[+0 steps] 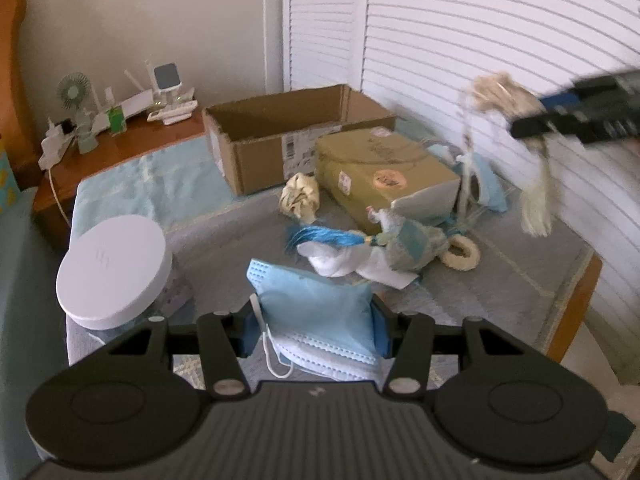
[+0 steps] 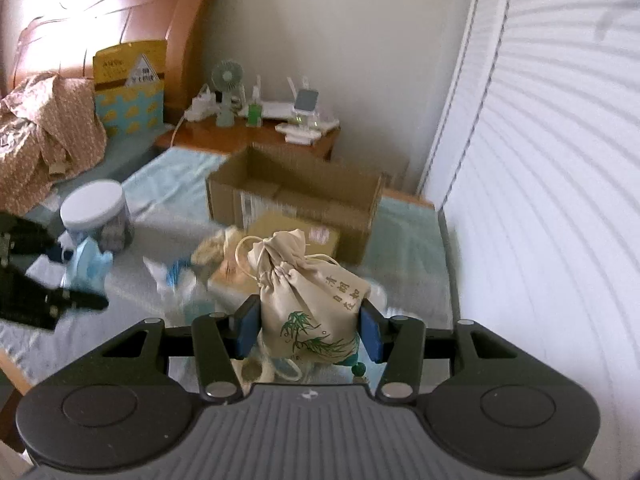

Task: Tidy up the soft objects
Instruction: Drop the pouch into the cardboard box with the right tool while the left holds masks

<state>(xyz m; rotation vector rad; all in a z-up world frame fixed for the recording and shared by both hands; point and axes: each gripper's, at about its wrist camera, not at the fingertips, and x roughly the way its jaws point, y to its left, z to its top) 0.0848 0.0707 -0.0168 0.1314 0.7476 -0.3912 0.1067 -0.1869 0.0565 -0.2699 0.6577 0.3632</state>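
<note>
My left gripper [image 1: 316, 328] is shut on a stack of blue and white face masks [image 1: 320, 312], held above the table. My right gripper [image 2: 308, 328] is shut on a beige drawstring pouch [image 2: 308, 292] printed with green bamboo, held in the air; it also shows in the left wrist view [image 1: 500, 96], blurred, at the upper right. An open cardboard box [image 1: 280, 136] stands at the back of the table and also shows in the right wrist view [image 2: 296, 196]. A blue-tasselled sachet on white cloth [image 1: 360, 244] and a crumpled cream paper ball [image 1: 300, 196] lie in the middle.
An olive flat box [image 1: 380, 168] lies in front of the cardboard box. A white-lidded jar [image 1: 112, 272] stands at the left. A cream ring [image 1: 460, 256] lies right of the sachet. A wooden nightstand [image 1: 132, 132] with a fan and gadgets is behind. White louvred doors [image 1: 480, 40] are at the right.
</note>
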